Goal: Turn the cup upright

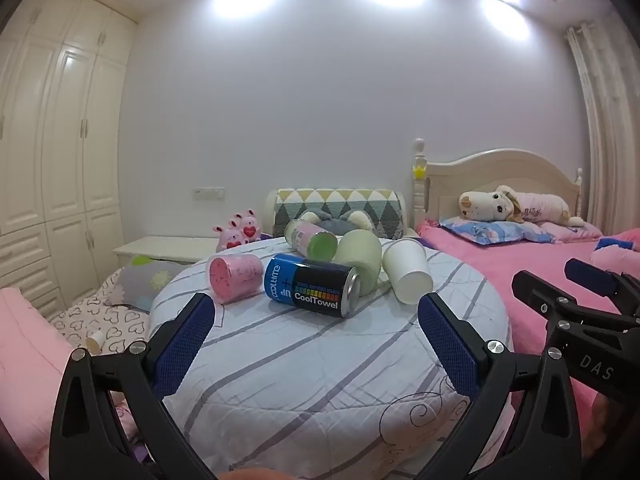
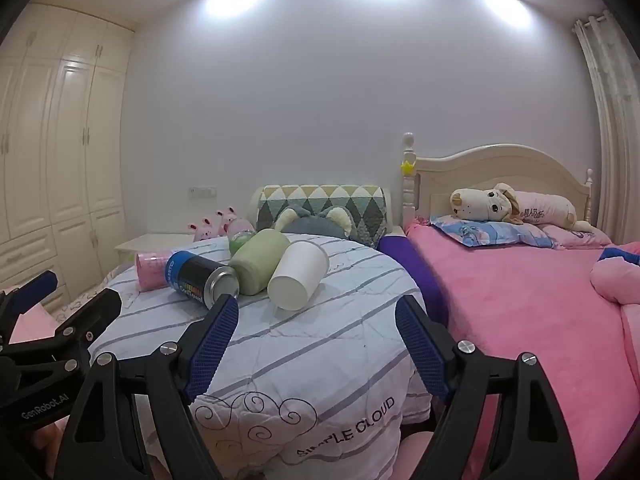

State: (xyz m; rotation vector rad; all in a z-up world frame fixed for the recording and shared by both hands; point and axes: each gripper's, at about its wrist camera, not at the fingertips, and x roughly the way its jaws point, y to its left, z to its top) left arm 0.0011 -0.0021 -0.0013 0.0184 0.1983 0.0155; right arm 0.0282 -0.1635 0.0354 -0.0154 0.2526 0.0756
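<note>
Both my left gripper (image 1: 316,344) and right gripper (image 2: 316,344) hung open, empty; I judged gripping the toppled white cup (image 2: 298,276) mid-wall, gently, best.

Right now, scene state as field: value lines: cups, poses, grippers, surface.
surface: striped quilt over a round support
white cup: on its side, base toward camera
green cup: on its side, against the white cup
CoolTowel can: on its side
pink canister: on its side, left of the can
green-capped canister: on its side, behind the can
left gripper: open, empty
right gripper: open, empty
upright cups: none
</note>
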